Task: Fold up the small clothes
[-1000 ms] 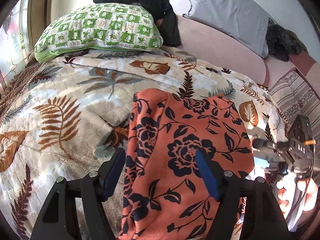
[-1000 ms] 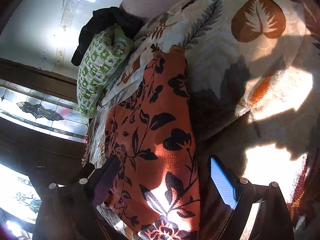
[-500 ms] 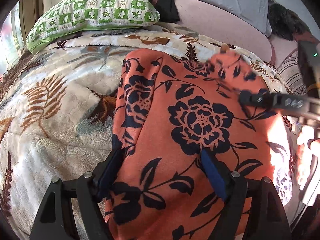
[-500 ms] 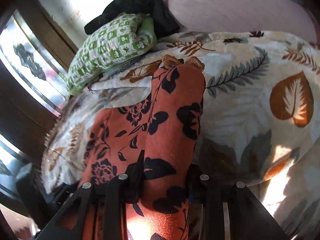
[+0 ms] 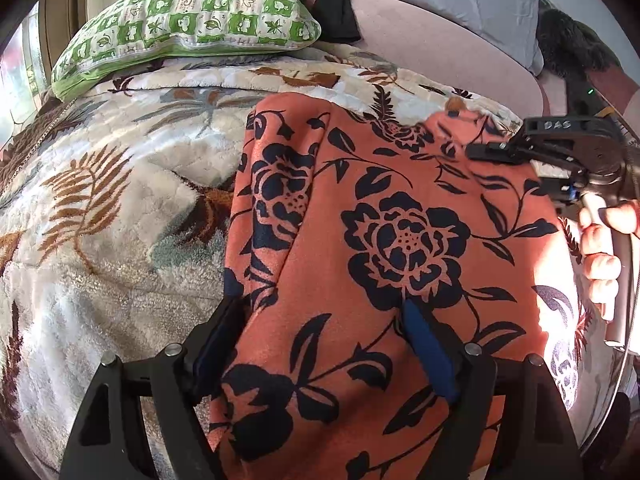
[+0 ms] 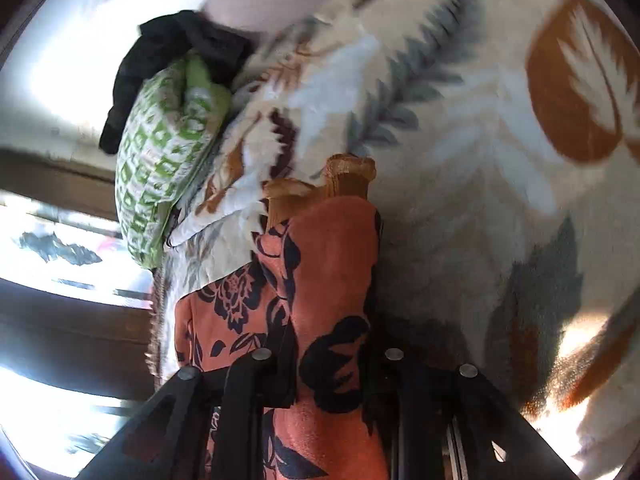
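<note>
Plush blanket (image 5: 120, 208) printed with brown and grey leaves and ferns, covering the bed surface. Green-and-white checked pillow (image 5: 188, 24) at the far edge of the blanket, also visible in the right wrist view (image 6: 160, 168). Black garment (image 5: 336, 12) lying against the pillow's far side. Grey pillow (image 5: 472, 12) propped on a mauve padded headboard (image 5: 440, 72). Dark furry item (image 5: 572, 48) beside the grey pillow, too indistinct to identify.

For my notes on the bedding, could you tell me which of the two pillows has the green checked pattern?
The green checked pillow lies at the far left on the leaf-print blanket. The other, the grey pillow, is plain and leans at the far right.
</note>
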